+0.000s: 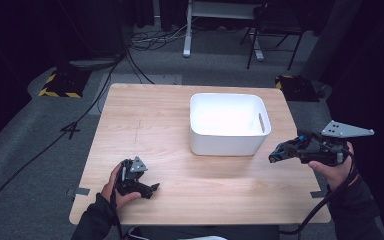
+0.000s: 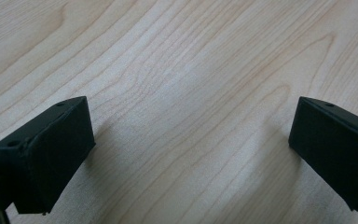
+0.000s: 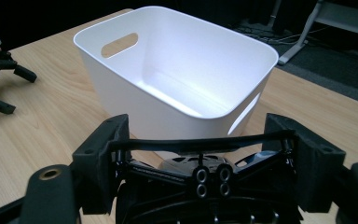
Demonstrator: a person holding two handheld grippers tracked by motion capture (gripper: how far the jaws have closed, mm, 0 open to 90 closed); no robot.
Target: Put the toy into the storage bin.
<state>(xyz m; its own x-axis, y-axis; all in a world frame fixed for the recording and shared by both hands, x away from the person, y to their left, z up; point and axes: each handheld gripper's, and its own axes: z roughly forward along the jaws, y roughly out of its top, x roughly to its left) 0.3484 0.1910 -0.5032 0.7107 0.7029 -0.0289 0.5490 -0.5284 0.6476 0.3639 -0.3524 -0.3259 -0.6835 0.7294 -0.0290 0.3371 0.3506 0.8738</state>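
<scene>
Dark floor and black drapes ring a pale wooden bench (image 1: 170, 125), with cables trailing across the floor behind it and a chair and a white desk leg at the back.

On the bench, right of its middle and toward the far edge, stands a white tub (image 1: 228, 123). It is upright, has a slot handle in each short wall, and its inside looks bare (bright light washes out the floor of it in the high view). In the right gripper view the tub (image 3: 177, 70) sits just ahead of that gripper, one slot handle at upper left and the other low on the right wall.

The right gripper (image 1: 276, 156) is held above the bench's right edge, just beside the tub's near right corner and pointed at it, not touching it. A grey plate rides on top of it and a cable (image 1: 330, 200) loops down from the hand. Its fingers (image 3: 100, 154) stand wide apart with nothing between them; a thin black bar spans them.

The left gripper (image 1: 150, 189) is low over the near left part of the bench, well apart from the tub. In its own view the fingers (image 2: 51, 149) are spread wide over bare wood grain, holding nothing. From the right gripper view it shows at the far left edge.
</scene>
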